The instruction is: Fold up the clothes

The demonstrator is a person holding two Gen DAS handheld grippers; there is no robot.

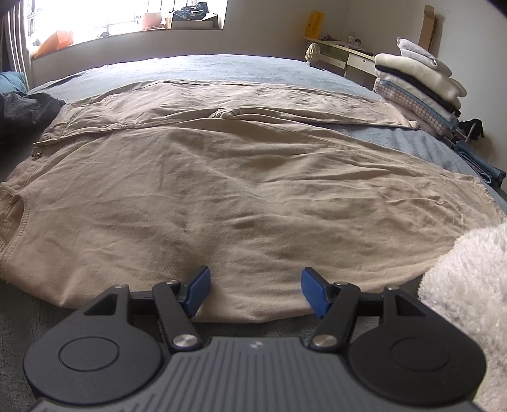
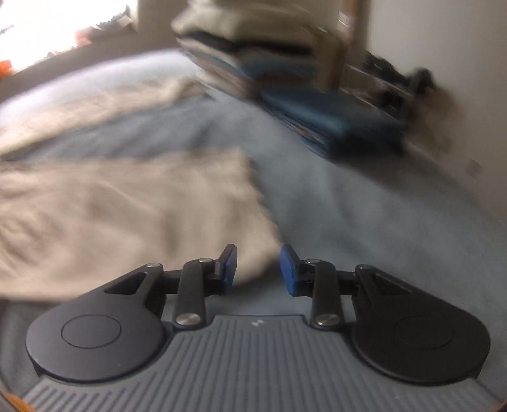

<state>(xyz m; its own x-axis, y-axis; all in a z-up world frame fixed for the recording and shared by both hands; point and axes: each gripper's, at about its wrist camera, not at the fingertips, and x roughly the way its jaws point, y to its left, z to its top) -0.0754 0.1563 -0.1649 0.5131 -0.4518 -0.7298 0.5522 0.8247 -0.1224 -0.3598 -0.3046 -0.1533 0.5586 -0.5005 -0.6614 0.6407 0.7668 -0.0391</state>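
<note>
Beige trousers [image 1: 221, 196] lie flat on the blue bedsheet [image 1: 221, 68]; left gripper [image 1: 255, 291] and right gripper [image 2: 258, 269] fingers spread, holding nothing.

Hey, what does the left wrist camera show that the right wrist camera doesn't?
Only the left wrist view: the left gripper open over the beige garment's near fold, a dark garment, and a white fluffy towel.
Only the right wrist view: the right gripper, open and empty, and folded blue clothes.
Both: the beige garment, the blue bedsheet, the window.
</note>
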